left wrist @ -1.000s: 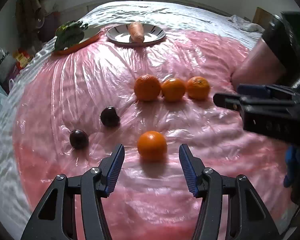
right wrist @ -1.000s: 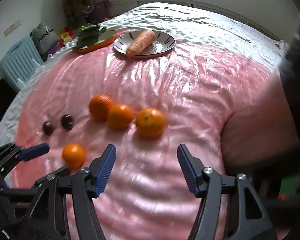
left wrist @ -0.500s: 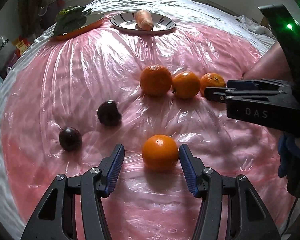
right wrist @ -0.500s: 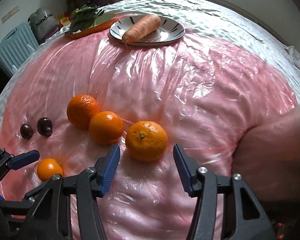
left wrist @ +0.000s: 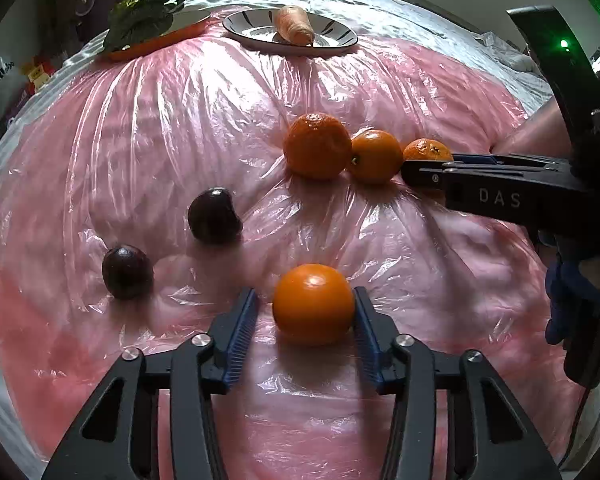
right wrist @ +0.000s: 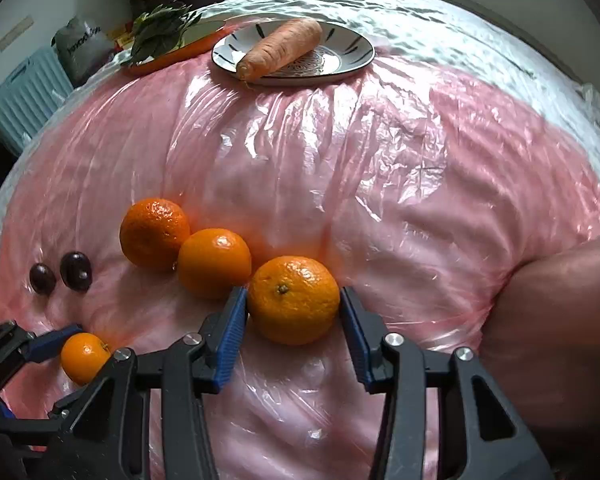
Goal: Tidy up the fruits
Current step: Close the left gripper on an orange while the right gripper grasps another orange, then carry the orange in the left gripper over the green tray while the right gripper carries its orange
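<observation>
Pink plastic-covered table (left wrist: 148, 128): left gripper (left wrist: 305, 312) fingers apart around lone orange (left wrist: 313, 304), nearest; right gripper (right wrist: 293, 312) fingers straddling stem-up orange (right wrist: 293, 300) ending a three-orange row; beyond it, carrot (right wrist: 280, 49) lies diagonally on far plate (right wrist: 352, 56), thick end away.

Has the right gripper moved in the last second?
Yes. The right gripper has come forward toward the carrot plate; its jaws now flank the end orange.

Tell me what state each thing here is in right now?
Left gripper: open, fingers either side of the lone orange.
Right gripper: open, around the end orange of the row.
Two dark fruits: loose on the plastic.
Carrot: lying on the plate.
</observation>
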Tool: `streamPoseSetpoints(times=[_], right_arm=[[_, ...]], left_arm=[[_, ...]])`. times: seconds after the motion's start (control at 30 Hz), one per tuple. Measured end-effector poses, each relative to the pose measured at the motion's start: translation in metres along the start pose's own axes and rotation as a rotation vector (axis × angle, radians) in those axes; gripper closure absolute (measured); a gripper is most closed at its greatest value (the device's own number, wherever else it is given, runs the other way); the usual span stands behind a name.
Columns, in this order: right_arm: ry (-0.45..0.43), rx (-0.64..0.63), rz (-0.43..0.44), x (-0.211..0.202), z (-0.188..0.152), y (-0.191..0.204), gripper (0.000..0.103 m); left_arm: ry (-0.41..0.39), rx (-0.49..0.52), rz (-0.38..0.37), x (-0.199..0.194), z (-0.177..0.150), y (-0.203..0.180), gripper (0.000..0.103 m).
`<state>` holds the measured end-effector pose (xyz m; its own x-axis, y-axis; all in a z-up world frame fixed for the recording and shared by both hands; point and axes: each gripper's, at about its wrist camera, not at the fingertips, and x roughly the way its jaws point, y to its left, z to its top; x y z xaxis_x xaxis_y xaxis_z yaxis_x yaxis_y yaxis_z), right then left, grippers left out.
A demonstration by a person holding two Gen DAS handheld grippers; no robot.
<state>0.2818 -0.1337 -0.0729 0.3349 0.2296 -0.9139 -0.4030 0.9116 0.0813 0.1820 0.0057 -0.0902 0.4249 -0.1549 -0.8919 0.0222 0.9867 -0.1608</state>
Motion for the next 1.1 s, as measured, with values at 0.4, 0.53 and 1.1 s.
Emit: streamPoseSetpoints(times=[0.4,0.53,1.1], right_arm=[[-0.038,0.124,0.091,-0.01,-0.003,-0.018,0.03],[-0.06,0.12,0.074,-0.022,-0.002,-0.017,0.03],[-0.077,0.071,0.031,-0.062,-0.037,0.002,0.03]], left_arm=[[0.008,-0.031,-0.04,-0.006,0.002,0.005,0.07],[0.001,-0.028,-0.051,-0.012,0.0,0.006,0.07],[-0.034,-0.015,-0.07,-0.037,-0.007,0.005,0.07]])
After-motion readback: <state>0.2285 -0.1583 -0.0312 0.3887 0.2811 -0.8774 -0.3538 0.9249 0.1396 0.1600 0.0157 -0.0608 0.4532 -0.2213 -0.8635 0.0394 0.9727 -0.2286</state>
